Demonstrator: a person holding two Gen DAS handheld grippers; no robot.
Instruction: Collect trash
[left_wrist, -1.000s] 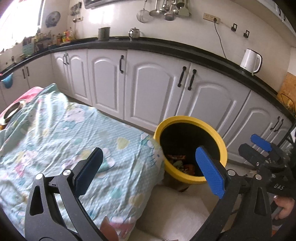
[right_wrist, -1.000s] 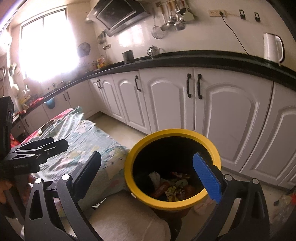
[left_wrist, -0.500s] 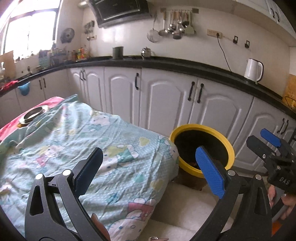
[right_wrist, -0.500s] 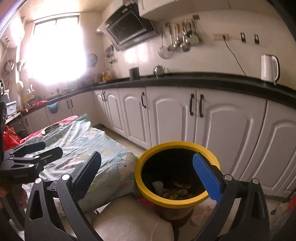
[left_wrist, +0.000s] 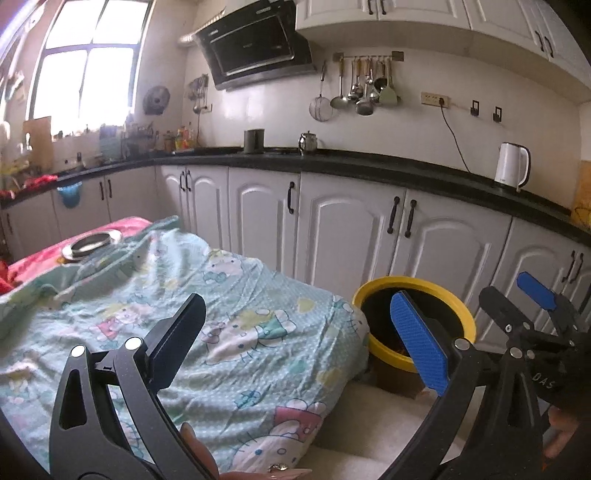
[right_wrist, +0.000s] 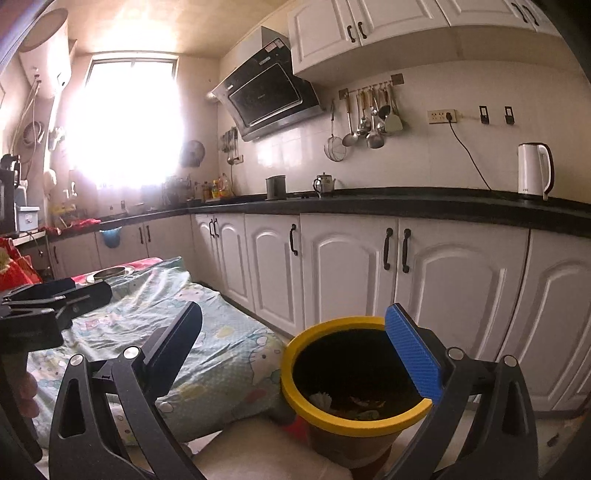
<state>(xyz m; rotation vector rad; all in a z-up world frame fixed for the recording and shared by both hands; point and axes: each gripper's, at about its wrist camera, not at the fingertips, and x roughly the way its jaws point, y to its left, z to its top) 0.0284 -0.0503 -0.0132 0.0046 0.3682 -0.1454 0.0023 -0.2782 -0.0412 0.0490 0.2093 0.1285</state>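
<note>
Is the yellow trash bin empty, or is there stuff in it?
Not empty. The right wrist view shows scraps and wrappers lying at the bottom of the yellow trash bin, far below its rim.

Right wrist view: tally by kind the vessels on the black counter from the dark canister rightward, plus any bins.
Dark canister: 1
Small teapot: 1
White electric kettle: 1
Yellow-rimmed bin: 1
Total: 4

table (left_wrist: 258, 369) w/ cartoon-print cloth (left_wrist: 155, 295); metal dish (left_wrist: 90, 242) on far end.
</note>
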